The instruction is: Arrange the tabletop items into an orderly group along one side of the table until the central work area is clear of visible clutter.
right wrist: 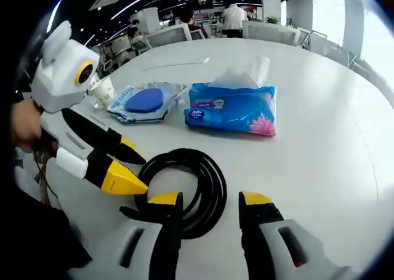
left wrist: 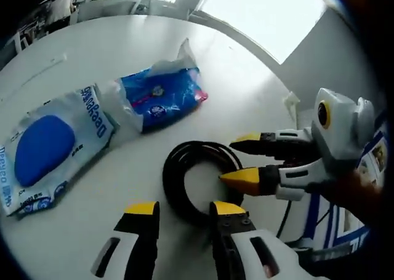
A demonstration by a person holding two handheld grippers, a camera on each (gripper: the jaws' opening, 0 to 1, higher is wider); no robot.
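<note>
A black cable coil (left wrist: 172, 180) lies flat on the round white table (left wrist: 123, 52). My left gripper (left wrist: 184, 208) is open, its yellow-tipped jaws standing either side of the coil's near rim. My right gripper (left wrist: 241, 159) reaches in from the right, open, its tips straddling the coil's right rim. Beyond the coil lie a blue tissue pack (left wrist: 163, 96) and a wet-wipes pack (left wrist: 49, 148) with a blue lid. In the right gripper view the coil (right wrist: 213, 176) sits between my right gripper (right wrist: 210, 199) and my left gripper (right wrist: 127, 164). Behind it lie the tissue pack (right wrist: 231, 108) and wipes pack (right wrist: 144, 101).
A small white cup (right wrist: 101, 90) stands next to the wipes near the table's edge. A thin white strip (right wrist: 175, 63) lies on the far part of the table (right wrist: 320, 138). Desks, chairs and a standing person (right wrist: 234, 15) are beyond it.
</note>
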